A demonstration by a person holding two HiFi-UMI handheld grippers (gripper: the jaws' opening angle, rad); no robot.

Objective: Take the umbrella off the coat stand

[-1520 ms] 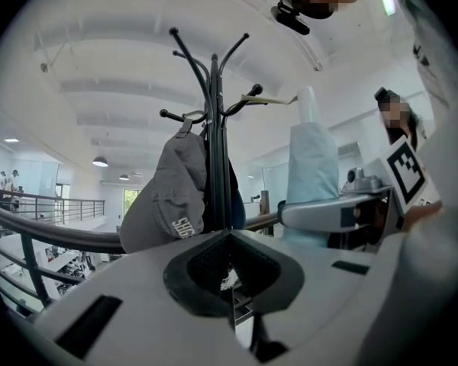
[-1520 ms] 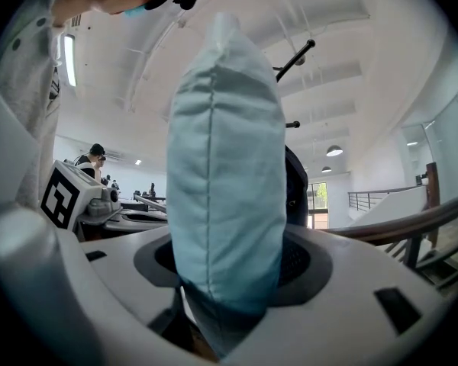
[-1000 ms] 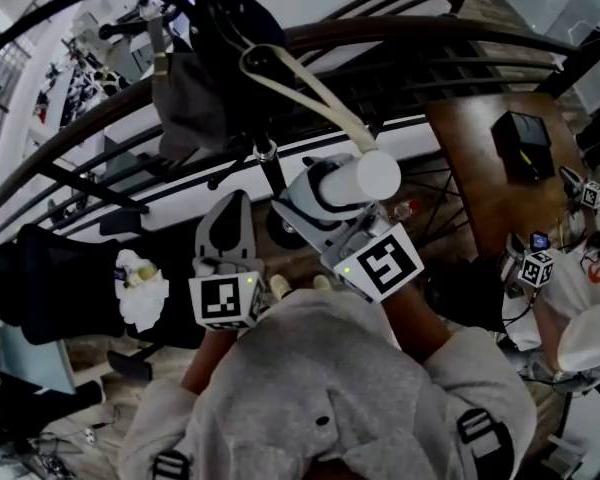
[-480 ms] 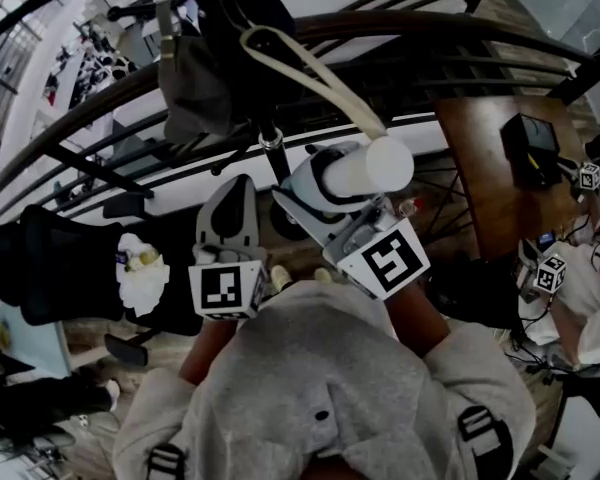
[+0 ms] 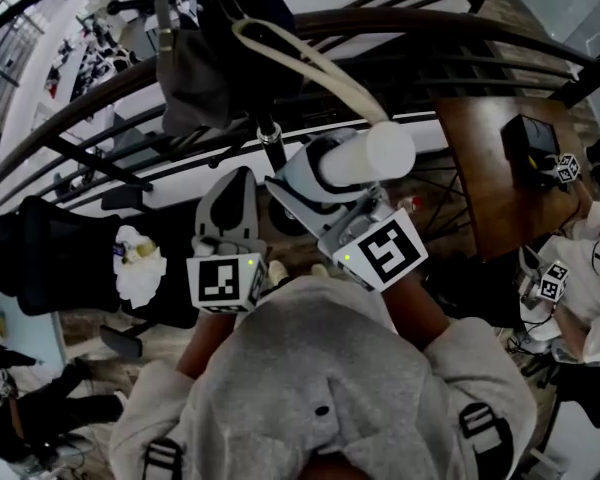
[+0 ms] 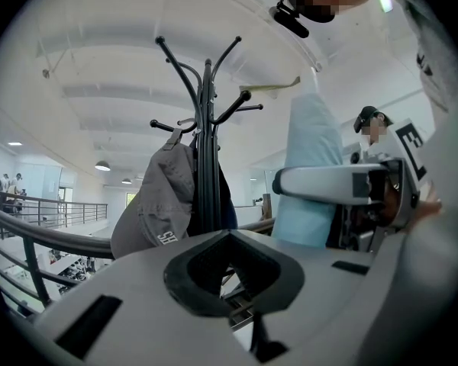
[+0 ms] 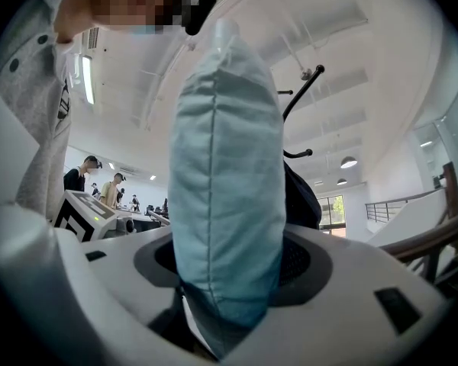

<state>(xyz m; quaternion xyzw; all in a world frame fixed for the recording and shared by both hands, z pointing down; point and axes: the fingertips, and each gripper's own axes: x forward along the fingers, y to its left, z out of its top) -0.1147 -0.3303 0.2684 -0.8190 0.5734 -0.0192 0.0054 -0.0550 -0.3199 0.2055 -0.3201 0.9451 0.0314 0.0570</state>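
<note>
Left gripper (image 6: 229,269) level, grey jaws together, nothing between. Right gripper (image 7: 227,277) tipped slightly up, jaws clamped on pale blue folded fabric umbrella (image 7: 225,166) upright between them.

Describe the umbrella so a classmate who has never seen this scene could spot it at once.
Start at the black coat stand by the curved railing, where a grey cap hangs. Beside it the right gripper clamps the umbrella: folded, pale blue, unlike the grey and dark things hanging there.
</note>
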